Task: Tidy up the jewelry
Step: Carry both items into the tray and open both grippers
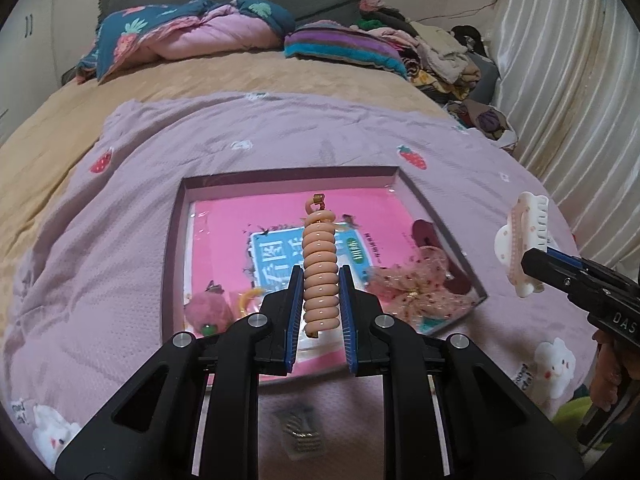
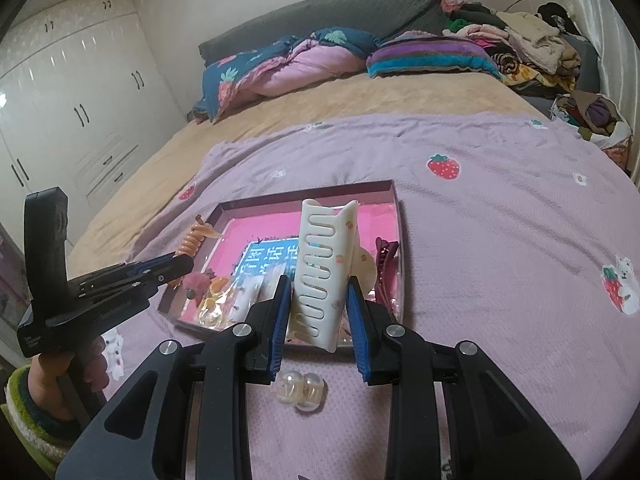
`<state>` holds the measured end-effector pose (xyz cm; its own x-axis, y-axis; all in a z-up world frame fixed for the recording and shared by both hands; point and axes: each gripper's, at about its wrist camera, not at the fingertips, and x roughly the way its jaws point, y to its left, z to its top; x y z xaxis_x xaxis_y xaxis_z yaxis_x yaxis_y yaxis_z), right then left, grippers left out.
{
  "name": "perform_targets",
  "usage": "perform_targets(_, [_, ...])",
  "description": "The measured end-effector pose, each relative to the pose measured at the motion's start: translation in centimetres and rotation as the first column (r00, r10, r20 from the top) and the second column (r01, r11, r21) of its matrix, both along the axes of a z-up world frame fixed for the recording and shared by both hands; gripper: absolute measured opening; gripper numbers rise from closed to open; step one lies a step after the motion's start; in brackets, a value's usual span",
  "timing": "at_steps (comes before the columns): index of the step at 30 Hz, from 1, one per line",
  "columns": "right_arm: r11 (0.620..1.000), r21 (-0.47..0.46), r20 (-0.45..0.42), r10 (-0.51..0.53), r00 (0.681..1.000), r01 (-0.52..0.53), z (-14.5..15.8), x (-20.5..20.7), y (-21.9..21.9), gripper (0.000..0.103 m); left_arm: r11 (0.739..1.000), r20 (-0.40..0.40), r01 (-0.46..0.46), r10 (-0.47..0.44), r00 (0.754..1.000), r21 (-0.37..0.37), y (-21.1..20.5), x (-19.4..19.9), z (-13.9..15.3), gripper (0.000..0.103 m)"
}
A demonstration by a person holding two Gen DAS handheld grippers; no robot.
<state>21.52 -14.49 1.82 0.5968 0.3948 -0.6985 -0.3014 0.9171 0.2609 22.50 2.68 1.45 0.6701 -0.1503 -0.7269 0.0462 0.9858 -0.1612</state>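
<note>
My left gripper (image 1: 319,280) is shut on a peach spiral hair coil (image 1: 319,268) and holds it upright above the shallow box (image 1: 288,174) with a pink floor. The coil also shows in the right wrist view (image 2: 191,245). My right gripper (image 2: 319,292) is shut on a white claw hair clip (image 2: 324,272), held above the box's near right corner (image 2: 398,216); the clip shows at the right in the left wrist view (image 1: 520,244). In the box lie a pink pom-pom (image 1: 210,309), a spotted bow (image 1: 416,280) and a dark red clip (image 2: 385,256).
The box sits on a lilac strawberry-print blanket (image 1: 280,132) on a bed. A clear two-bead hair piece (image 2: 301,392) lies on the blanket in front of the box. Pillows (image 1: 192,36) and piled clothes (image 1: 432,52) are at the far end. A white wardrobe (image 2: 80,92) stands at left.
</note>
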Motion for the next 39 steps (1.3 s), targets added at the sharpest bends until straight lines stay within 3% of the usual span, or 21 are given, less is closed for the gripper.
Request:
perform_targets(11, [0.995, -0.039, -0.082, 0.093, 0.992, -0.096, -3.5, 2.7, 4.4, 0.027, 1.0, -0.068, -0.027, 0.027, 0.997, -0.001, 1.4, 1.4, -3.0, 0.011])
perform_targets(19, [0.993, -0.071, -0.138, 0.081, 0.987, -0.091, -6.1, 3.8, 5.9, 0.027, 0.999, -0.092, -0.034, 0.035, 0.995, 0.008, 1.7, 1.8, -4.0, 0.011])
perform_targets(24, [0.994, -0.06, -0.142, 0.087, 0.986, -0.096, -6.1, 3.1, 5.8, 0.031, 0.999, -0.097, -0.037, 0.038, 0.995, 0.011, 1.8, 1.9, -4.2, 0.011])
perform_targets(29, [0.995, -0.058, -0.109, 0.078, 0.991, -0.084, -4.8, 1.8, 4.8, 0.042, 0.999, -0.091, -0.042, 0.042, 0.995, 0.01, 1.8, 2.0, -4.0, 0.011])
perform_targets(33, [0.996, -0.055, -0.074, 0.061, 0.995, -0.065, -3.5, 0.3, 3.6, 0.05, 0.999, -0.084, -0.045, 0.045, 0.995, 0.01, 1.8, 1.6, -3.5, 0.023])
perform_targets(35, [0.997, -0.05, -0.056, 0.052, 0.997, -0.055, -2.8, -0.5, 3.0, 0.059, 0.999, -0.071, -0.047, 0.048, 0.996, 0.009, 1.7, 1.2, -2.9, 0.029])
perform_targets(39, [0.999, -0.036, -0.027, 0.034, 0.999, -0.035, -1.7, -1.8, 1.8, 0.064, 0.999, -0.045, -0.048, 0.049, 0.998, 0.003, 1.5, 0.1, -1.5, 0.04])
